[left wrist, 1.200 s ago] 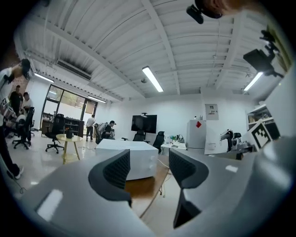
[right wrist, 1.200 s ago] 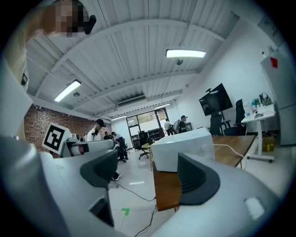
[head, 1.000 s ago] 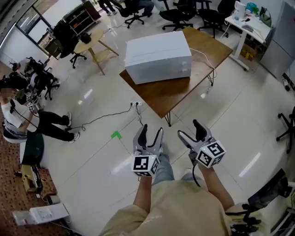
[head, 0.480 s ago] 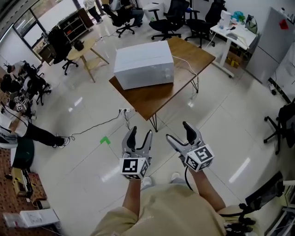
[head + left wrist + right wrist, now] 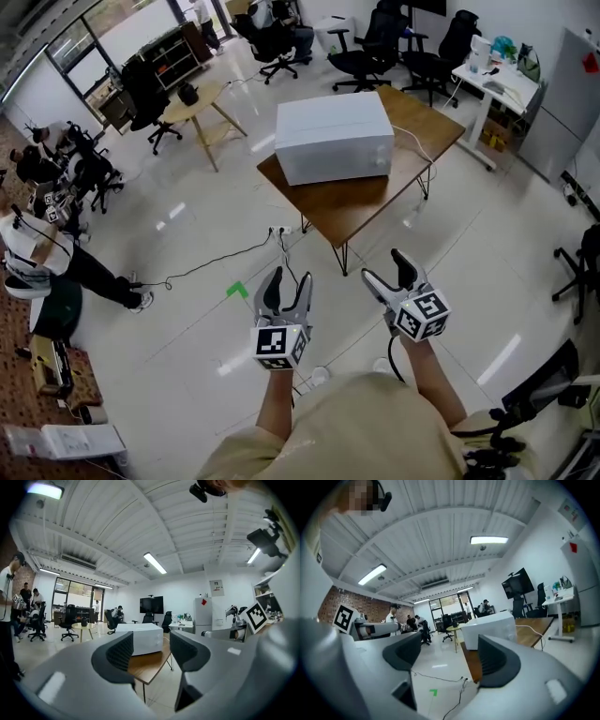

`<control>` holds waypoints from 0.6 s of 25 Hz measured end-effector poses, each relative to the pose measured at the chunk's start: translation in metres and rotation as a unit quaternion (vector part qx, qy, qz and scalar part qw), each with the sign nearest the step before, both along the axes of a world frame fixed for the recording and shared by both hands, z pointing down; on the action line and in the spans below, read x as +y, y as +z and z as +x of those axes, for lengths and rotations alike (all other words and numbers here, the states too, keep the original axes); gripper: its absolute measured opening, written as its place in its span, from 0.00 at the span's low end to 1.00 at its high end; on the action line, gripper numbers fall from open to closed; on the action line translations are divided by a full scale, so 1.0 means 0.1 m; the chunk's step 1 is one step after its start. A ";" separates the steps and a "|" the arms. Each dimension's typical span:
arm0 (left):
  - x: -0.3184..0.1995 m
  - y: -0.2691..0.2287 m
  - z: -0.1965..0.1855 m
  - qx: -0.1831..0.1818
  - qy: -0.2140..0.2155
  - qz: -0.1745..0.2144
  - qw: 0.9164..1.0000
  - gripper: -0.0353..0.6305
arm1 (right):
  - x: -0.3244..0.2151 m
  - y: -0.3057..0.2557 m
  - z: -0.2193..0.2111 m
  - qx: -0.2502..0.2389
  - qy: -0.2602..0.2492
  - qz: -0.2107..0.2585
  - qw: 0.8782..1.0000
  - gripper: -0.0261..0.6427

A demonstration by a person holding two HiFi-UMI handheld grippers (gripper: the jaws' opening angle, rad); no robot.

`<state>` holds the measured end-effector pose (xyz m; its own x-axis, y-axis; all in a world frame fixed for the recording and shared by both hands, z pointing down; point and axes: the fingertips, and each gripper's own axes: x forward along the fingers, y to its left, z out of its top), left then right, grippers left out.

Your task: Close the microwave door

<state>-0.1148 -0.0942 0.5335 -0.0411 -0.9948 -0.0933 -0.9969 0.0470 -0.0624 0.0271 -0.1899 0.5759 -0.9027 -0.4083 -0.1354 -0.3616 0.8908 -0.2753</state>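
The microwave [image 5: 333, 136] sits on the table [image 5: 375, 202], well ahead of both grippers and roughly between their lines of aim, its long axis lying across the approach. The left gripper [image 5: 289, 277] and right gripper [image 5: 384, 265] are both empty; their jaws have just been closing, the left to a narrow gap, the right wider. The right looks marginally nearer. The door probably faces away; it can't be made out.
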 end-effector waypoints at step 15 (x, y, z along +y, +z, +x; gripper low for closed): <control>0.26 -0.15 -0.31 -0.009 0.015 0.028 0.999 0.42 | 0.56 -0.61 -0.40 0.040 0.052 0.125 0.990 0.53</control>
<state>-0.1456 -0.0683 0.5181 -0.0096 -0.9889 -0.1486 -0.9967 0.0215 -0.0784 -0.0132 -0.1335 0.5146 -0.8691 -0.4631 -0.1736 -0.4675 0.8838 -0.0177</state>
